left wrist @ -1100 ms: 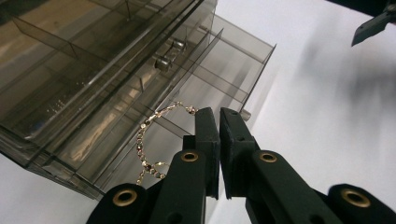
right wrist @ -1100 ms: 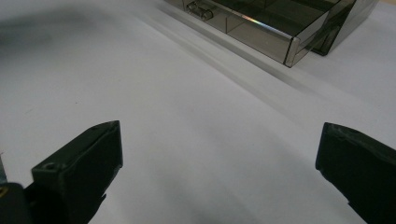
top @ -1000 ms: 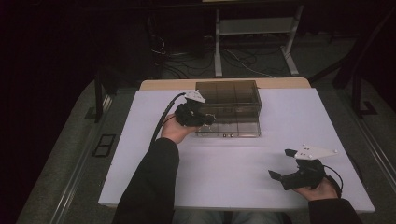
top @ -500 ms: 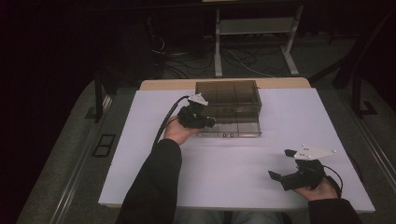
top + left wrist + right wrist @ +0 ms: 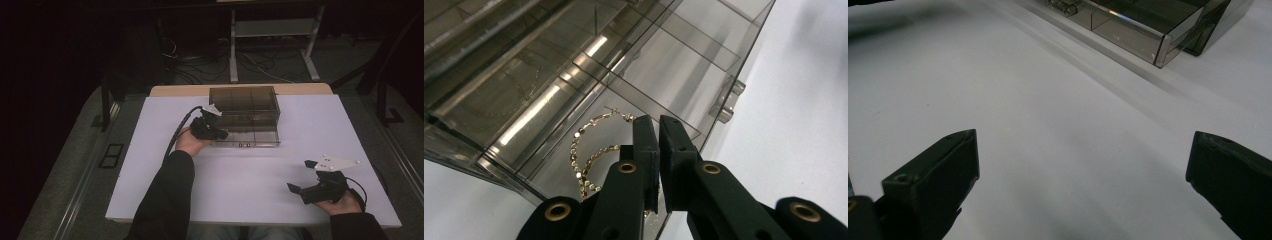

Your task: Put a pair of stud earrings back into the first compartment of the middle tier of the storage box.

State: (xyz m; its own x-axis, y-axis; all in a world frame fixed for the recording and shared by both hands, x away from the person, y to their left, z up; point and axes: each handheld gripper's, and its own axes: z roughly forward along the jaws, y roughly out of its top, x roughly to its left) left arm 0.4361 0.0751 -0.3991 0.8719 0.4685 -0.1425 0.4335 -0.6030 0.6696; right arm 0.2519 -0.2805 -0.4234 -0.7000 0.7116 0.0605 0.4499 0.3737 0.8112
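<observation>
**A:** What sits on the left side of the white table (image 5: 150,165)?

**B:** In the high view, the person's left hand (image 5: 192,142) reaches forward with the left gripper (image 5: 220,134) at the front left corner of a smoked clear plastic box (image 5: 250,100), which stands at the far middle of the table. The box is split into compartments.

**A:** Is that gripper holding anything?

**B:** In the left gripper view its jaws are pressed nearly together, clenched on a gold hoop earring (image 5: 584,150). The hoop hangs from the fingertips over one open compartment at the box's near edge; I cannot tell whether it touches the floor of the compartment.

**A:** And to the right?

**B:** The right hand (image 5: 345,202) rests near the table's front right corner, well apart from the box. The right gripper (image 5: 302,175) is released, its jaws spread wide over bare table with nothing between them.
</observation>
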